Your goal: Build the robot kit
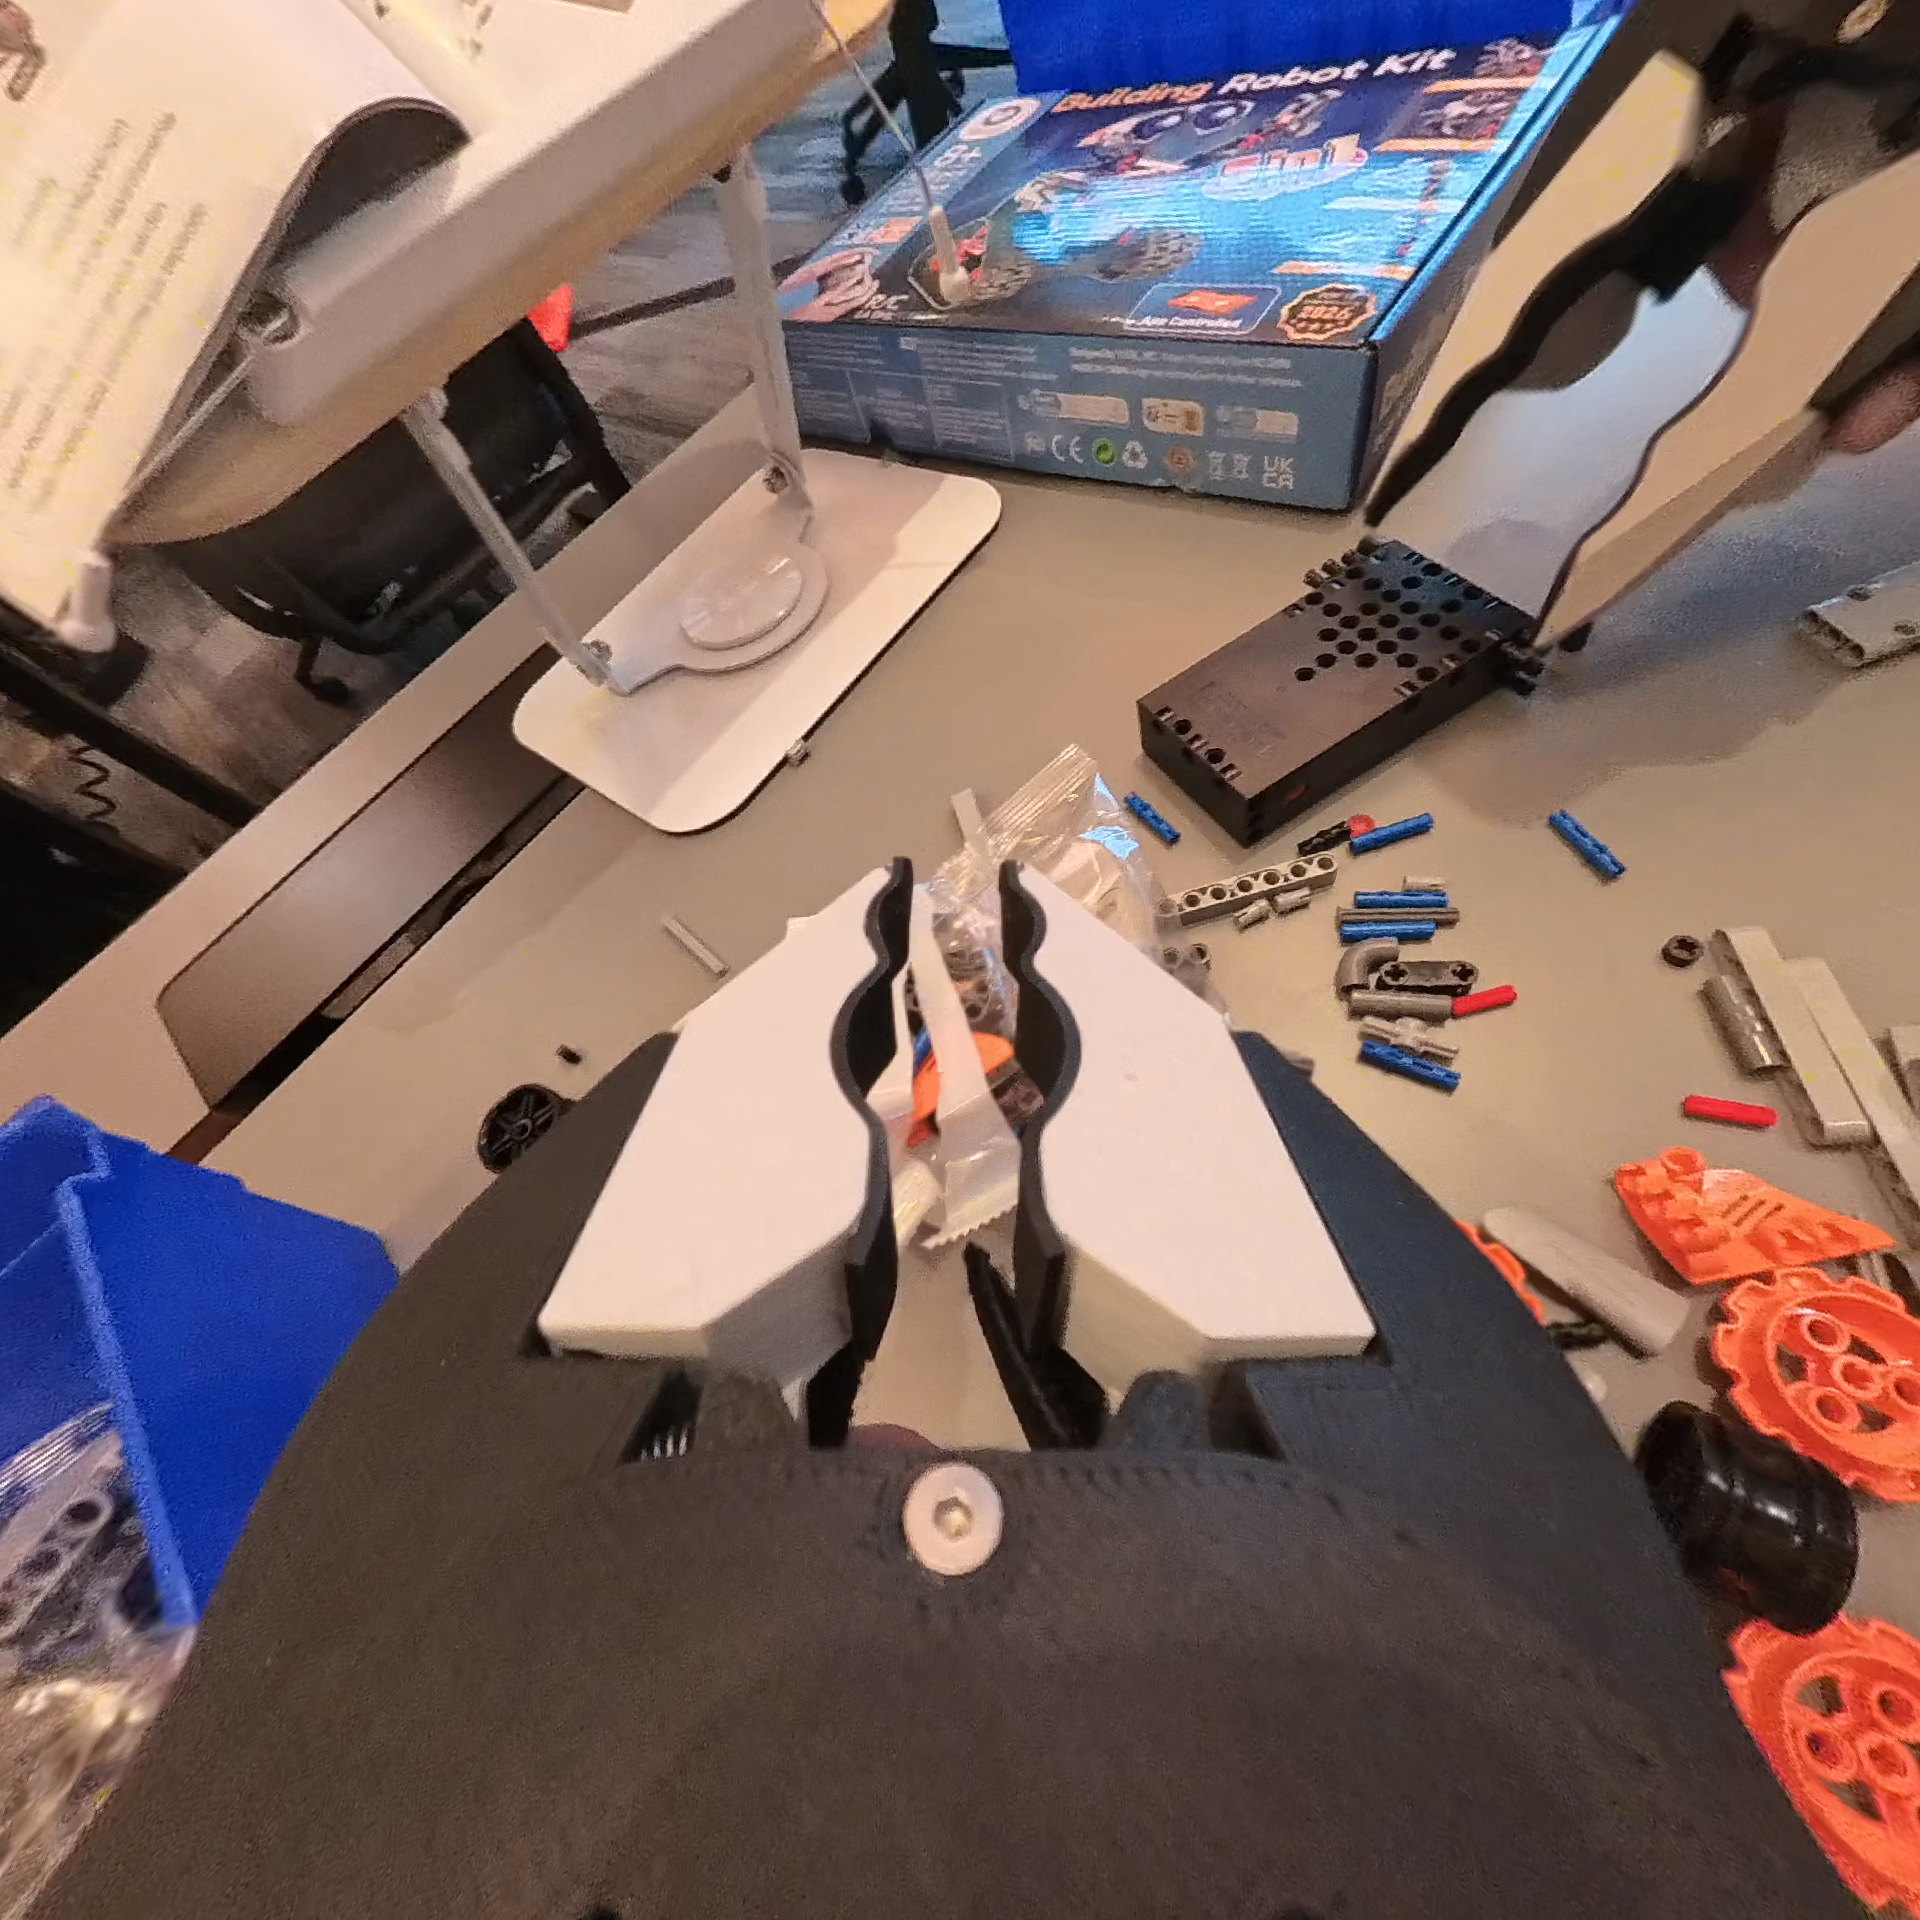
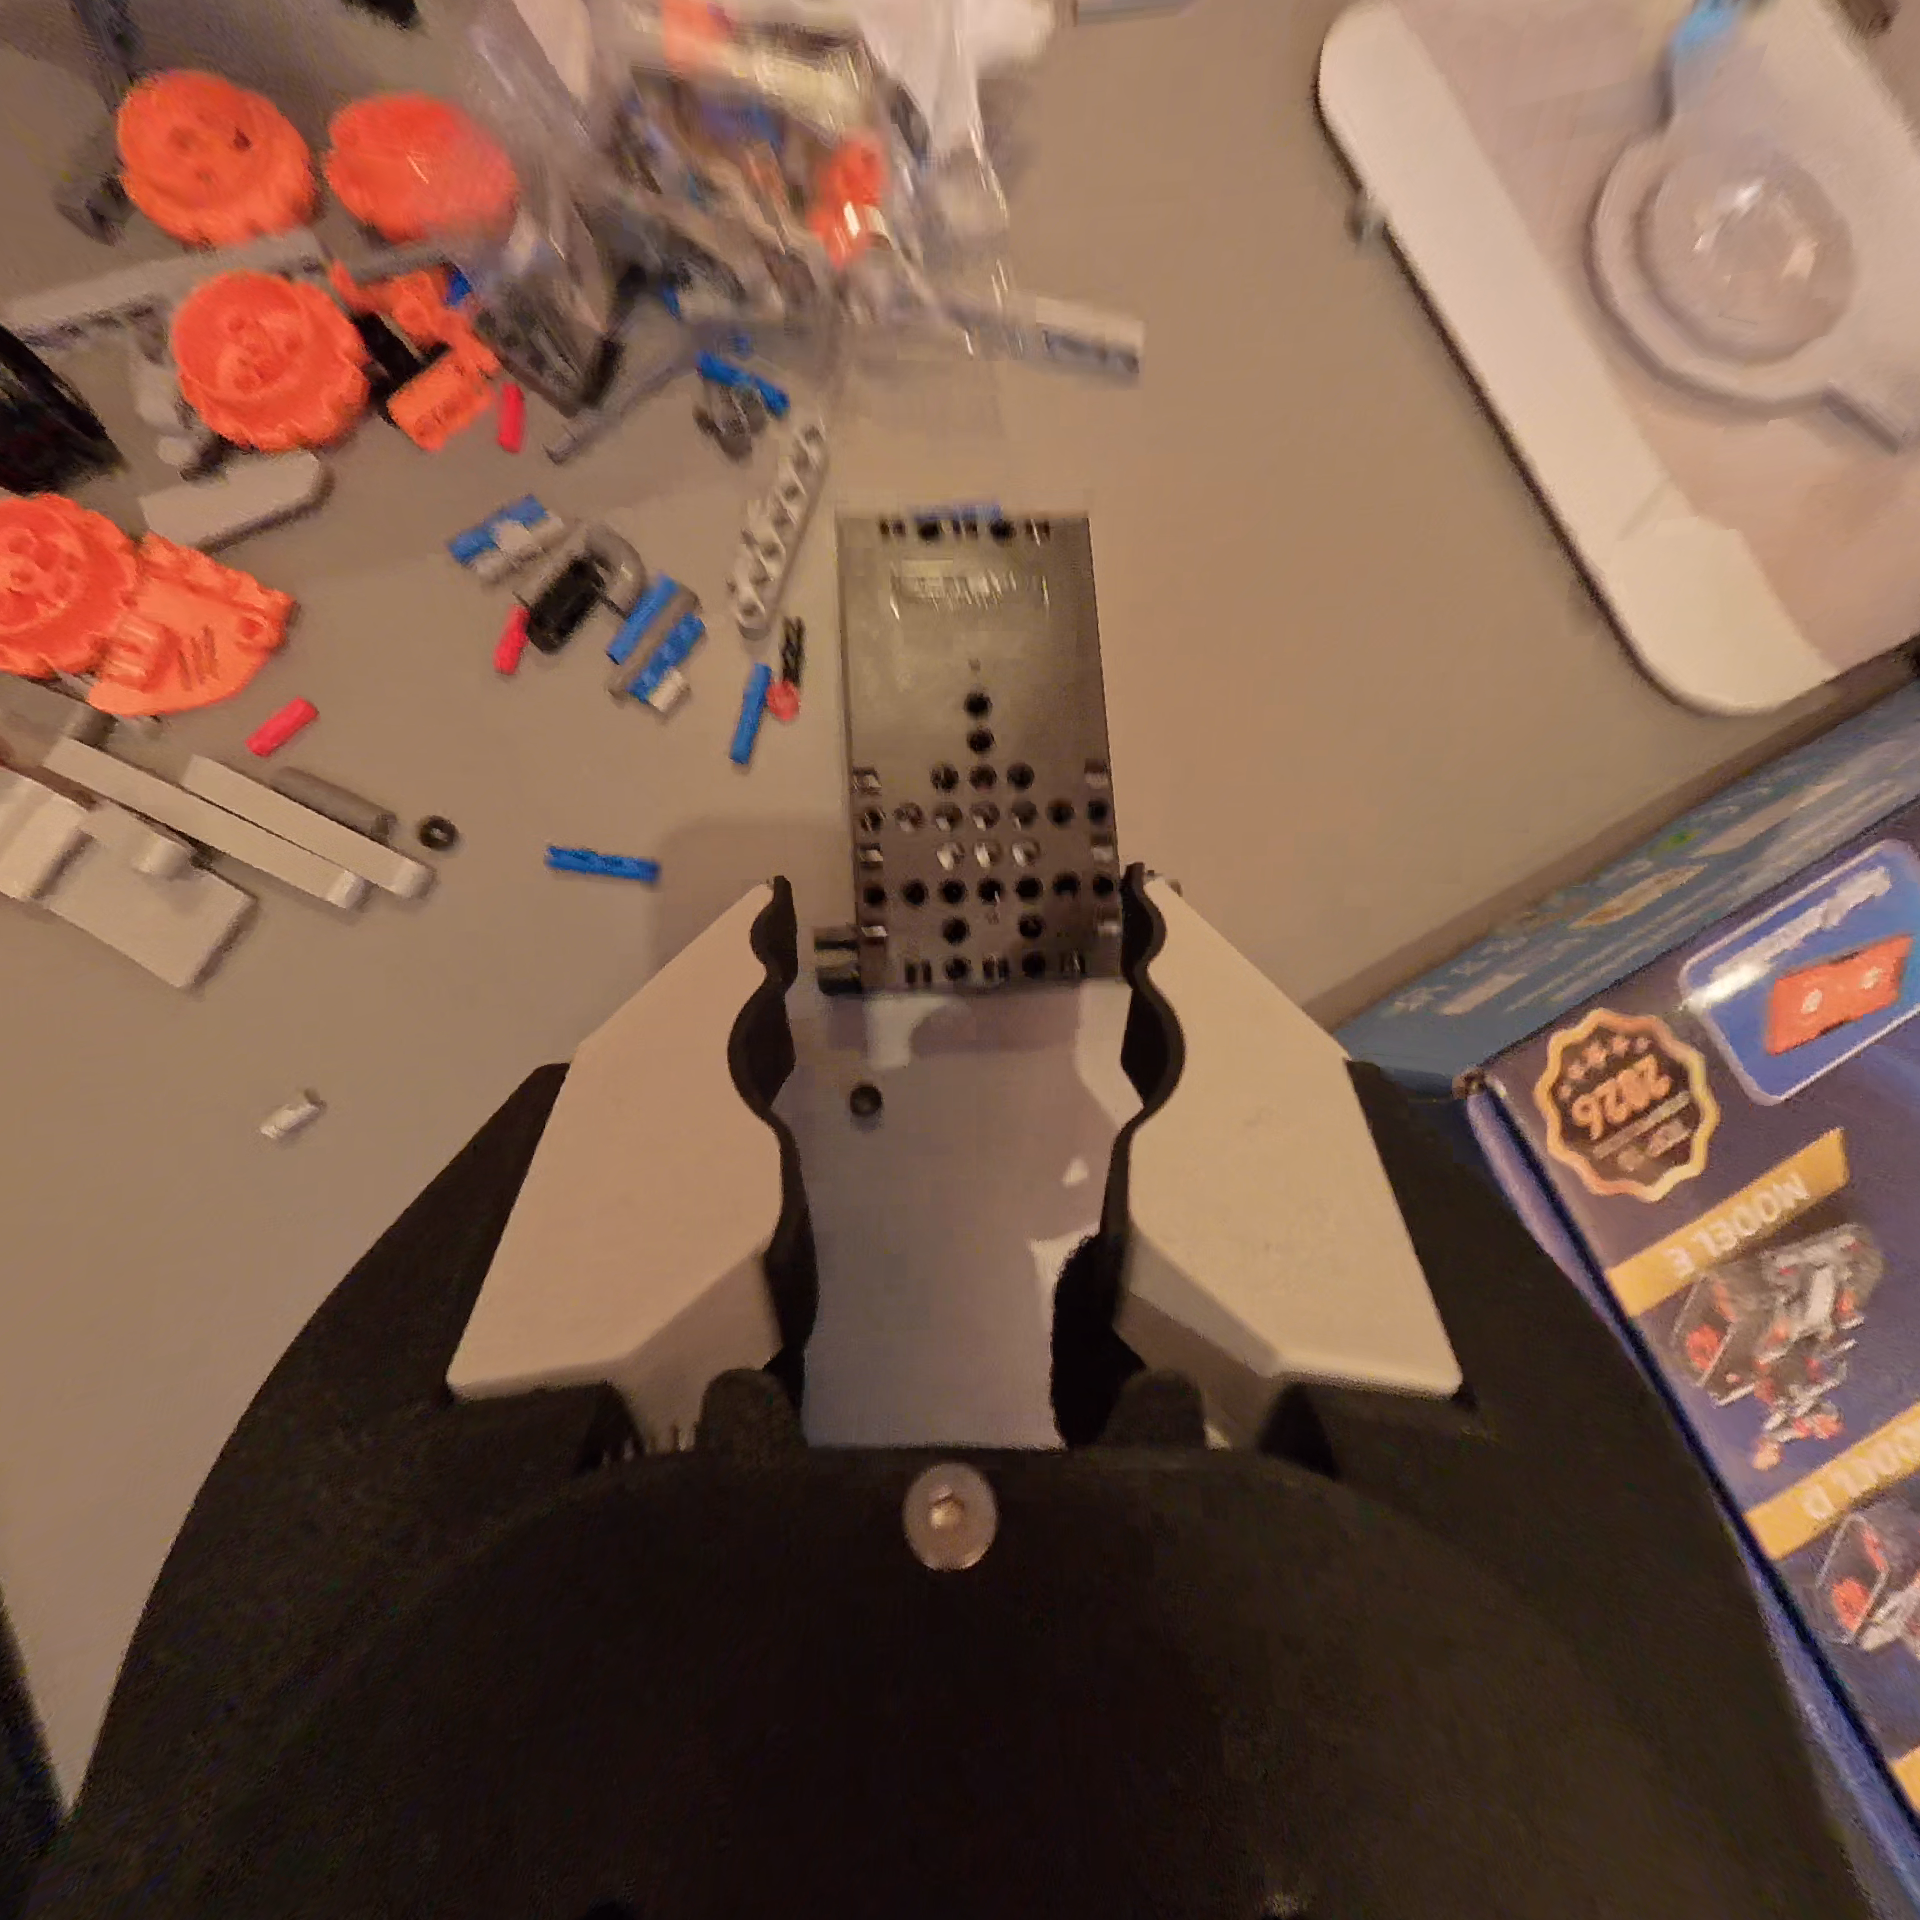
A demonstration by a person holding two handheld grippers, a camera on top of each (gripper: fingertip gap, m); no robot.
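In the left wrist view, the left gripper (image 1: 956, 883), fingers nearly together, pinches a clear bag (image 1: 1070, 821) of small parts at centre frame over the grey table (image 1: 1039, 644). In the right wrist view, the right gripper (image 2: 956, 888) is spread wide, flanking the near end of the black block (image 2: 971, 644) at centre. Orange wheels (image 2: 213, 156) lie upper left and a kit box (image 2: 1714, 1195) sits lower right.

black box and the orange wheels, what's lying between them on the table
In the right wrist view, loose small parts: blue pins, red pins and a grey holed beam lie between black box and orange wheels.
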